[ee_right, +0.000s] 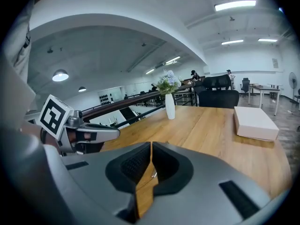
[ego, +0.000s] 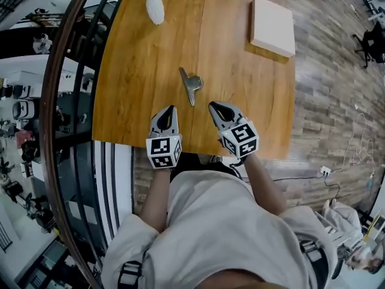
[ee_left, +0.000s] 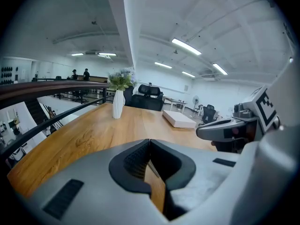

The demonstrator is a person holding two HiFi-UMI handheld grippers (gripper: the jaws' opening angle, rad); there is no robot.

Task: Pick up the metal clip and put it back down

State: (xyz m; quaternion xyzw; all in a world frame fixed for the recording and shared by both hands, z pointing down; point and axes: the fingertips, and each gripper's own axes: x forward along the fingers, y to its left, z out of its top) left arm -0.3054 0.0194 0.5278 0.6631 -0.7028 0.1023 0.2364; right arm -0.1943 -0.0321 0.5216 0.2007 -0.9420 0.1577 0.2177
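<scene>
- The metal clip (ego: 191, 84) is seen lying flat on the wooden tabletop (ego: 135, 71), near its middle, and is held by neither claw.
- The left claw (ego: 172, 108) is placed near the clip, on its near left side. Its jaws are pressed together with nothing between them.
- The right claw (ego: 212, 105) is placed near the clip on the right, its jaws likewise pressed together and empty.
- A white vase (ego: 155, 8) with flowers is set at the far edge, and a white box (ego: 273, 26) towards the far right corner.

Bright, even indoor light through fisheye lenses
Overhead ceiling strip lights (ee_left: 186, 46) glare white; picture edges bend and darken; shadows on the table (ego: 240, 71) are soft.
</scene>
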